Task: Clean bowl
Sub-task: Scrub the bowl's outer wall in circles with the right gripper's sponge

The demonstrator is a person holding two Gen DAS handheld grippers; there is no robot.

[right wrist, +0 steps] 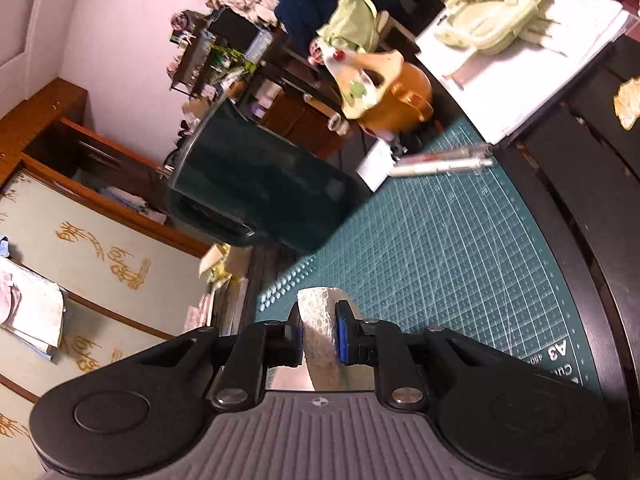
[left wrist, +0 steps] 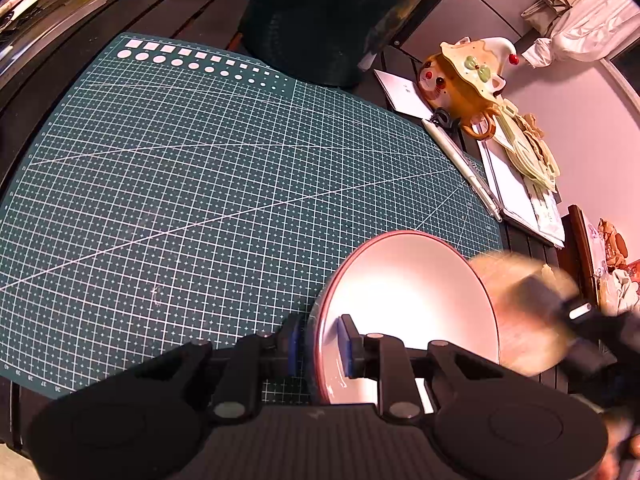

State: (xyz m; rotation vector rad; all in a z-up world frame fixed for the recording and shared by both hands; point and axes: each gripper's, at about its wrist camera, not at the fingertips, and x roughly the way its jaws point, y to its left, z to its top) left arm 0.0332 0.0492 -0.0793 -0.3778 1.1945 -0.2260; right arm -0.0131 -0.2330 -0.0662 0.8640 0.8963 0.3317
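1. The left claw (left wrist: pixel 322 344) clamps the rim of a white bowl (left wrist: pixel 400 292) with a red edge, one blue pad inside the wall and one outside, holding it tilted on its side above a green cutting mat (left wrist: pixel 200 184) on the dark counter (right wrist: pixel 568 168).

2. The right claw (right wrist: pixel 318 340) is closed on a pale, textured wiping cloth (right wrist: pixel 318 320), pinched between its blue pads and standing up past them in the right wrist view.

3. In the left wrist view, a blurred pale mass, apparently that cloth, sits at the bowl's right-hand rim with the dark shape of the right claw behind it; whether it touches the rim cannot be told through the blur.

4. The step in hand reads as the wipe itself: bowl steadied by one claw, cloth worked at it by the other. No dirt shows on the bright inner surface, so how far the cleaning has got is hard to judge.

5. The next move likely calls for sweeping the cloth across the inside wall toward the centre while the left claw keeps its hold firm, since pressure on a bowl held by its rim alone could twist it loose.

6. Beyond the mat stand a dark green container (right wrist: pixel 256 196), a pen (right wrist: pixel 444 164) and an orange cat-faced mug (left wrist: pixel 456 84), all well apart from the work.
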